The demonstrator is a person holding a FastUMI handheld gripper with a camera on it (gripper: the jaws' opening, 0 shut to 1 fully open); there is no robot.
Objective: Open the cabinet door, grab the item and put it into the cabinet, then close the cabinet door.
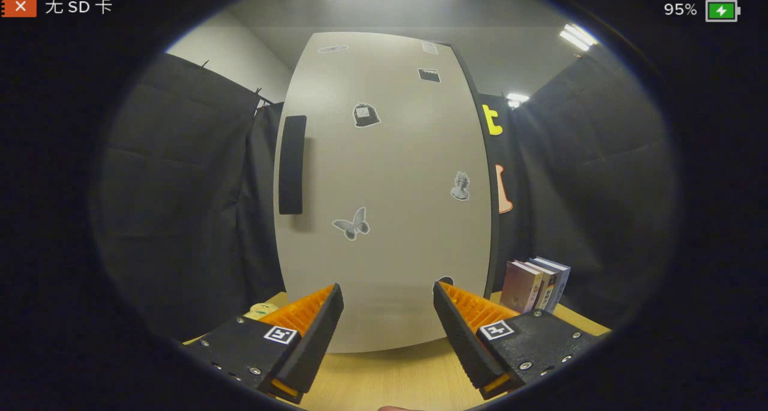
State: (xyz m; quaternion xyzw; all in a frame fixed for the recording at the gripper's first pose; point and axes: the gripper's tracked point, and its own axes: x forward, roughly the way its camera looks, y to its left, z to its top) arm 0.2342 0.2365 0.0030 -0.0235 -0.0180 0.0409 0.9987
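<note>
A pale cabinet door [390, 183] stands closed straight ahead, dotted with small stickers. Its dark vertical handle [292, 164] sits on the door's left side, above and left of my fingers. My gripper [389, 294] is open, with nothing between its fingers, and faces the lower part of the door a short way off. A small yellowish item [261, 309] peeks out on the table just behind the left finger [312, 333]; most of it is hidden.
Several upright books [534, 285] stand on the wooden table [390, 375] to the right of the cabinet, beyond the right finger. Black cloth walls close in on both sides.
</note>
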